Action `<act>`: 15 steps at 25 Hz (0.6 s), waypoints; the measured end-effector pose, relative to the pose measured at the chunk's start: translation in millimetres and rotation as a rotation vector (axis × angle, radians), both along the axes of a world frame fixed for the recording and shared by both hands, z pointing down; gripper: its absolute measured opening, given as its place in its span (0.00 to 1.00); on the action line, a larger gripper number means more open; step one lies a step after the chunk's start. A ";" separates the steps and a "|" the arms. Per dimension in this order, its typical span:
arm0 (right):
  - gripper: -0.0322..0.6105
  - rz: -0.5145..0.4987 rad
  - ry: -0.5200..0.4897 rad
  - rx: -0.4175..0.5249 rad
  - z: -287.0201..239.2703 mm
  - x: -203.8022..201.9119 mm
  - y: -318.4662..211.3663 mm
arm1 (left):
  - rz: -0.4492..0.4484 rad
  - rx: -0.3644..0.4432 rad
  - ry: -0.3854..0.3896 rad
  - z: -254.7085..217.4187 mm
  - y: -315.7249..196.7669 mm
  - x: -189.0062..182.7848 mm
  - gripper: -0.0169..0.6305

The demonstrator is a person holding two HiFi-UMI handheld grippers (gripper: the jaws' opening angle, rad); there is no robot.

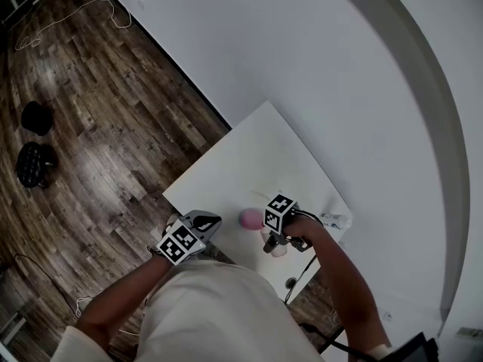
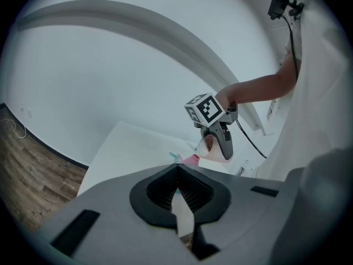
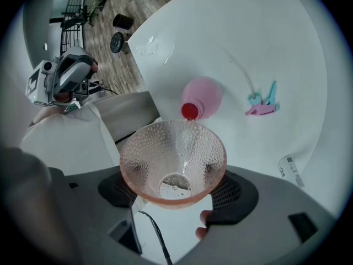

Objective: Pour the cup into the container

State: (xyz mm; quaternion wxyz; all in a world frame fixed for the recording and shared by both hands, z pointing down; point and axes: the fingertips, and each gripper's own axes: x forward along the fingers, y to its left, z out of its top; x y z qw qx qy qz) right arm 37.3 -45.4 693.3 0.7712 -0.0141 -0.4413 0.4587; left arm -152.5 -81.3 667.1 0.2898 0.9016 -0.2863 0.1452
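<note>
The right gripper (image 3: 176,196) is clamping its fingers on the clear pink cup (image 3: 174,159) and is holding it tilted above the white bench (image 1: 249,157). In the right gripper view the pink container (image 3: 201,95) is sitting at 12 o'clock from the cup, its red mouth just beyond the cup's rim. The left gripper (image 2: 177,170) is hovering at 8 o'clock from the container in the head view, its fingers pressing together on nothing.
</note>
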 end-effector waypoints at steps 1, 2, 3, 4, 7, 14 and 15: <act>0.61 -0.004 0.002 -0.003 -0.3 -0.1 -0.6 | 0.000 0.001 0.001 -1.0 0.0 -0.2 0.04; 0.61 -0.008 0.003 -0.005 -0.6 -0.1 -1.3 | -0.001 0.001 0.002 -1.5 0.1 -0.3 0.04; 0.61 -0.013 0.005 -0.008 -1.1 0.1 -2.1 | -0.002 0.000 0.002 -1.7 0.3 -0.2 0.04; 0.62 -0.018 0.007 -0.011 -2.0 0.2 -3.0 | -0.003 0.000 0.002 -1.8 0.5 -0.1 0.04; 0.61 -0.040 0.019 -0.025 -4.8 0.1 -5.5 | -0.009 -0.003 0.000 -1.1 1.3 -1.6 0.04; 0.61 -0.106 0.069 -0.087 -5.2 3.0 -8.5 | -0.021 -0.006 0.002 2.4 6.4 -4.4 0.04; 0.61 -0.112 0.073 -0.099 -5.4 3.0 -9.7 | -0.023 -0.005 0.003 1.7 5.7 -4.7 0.04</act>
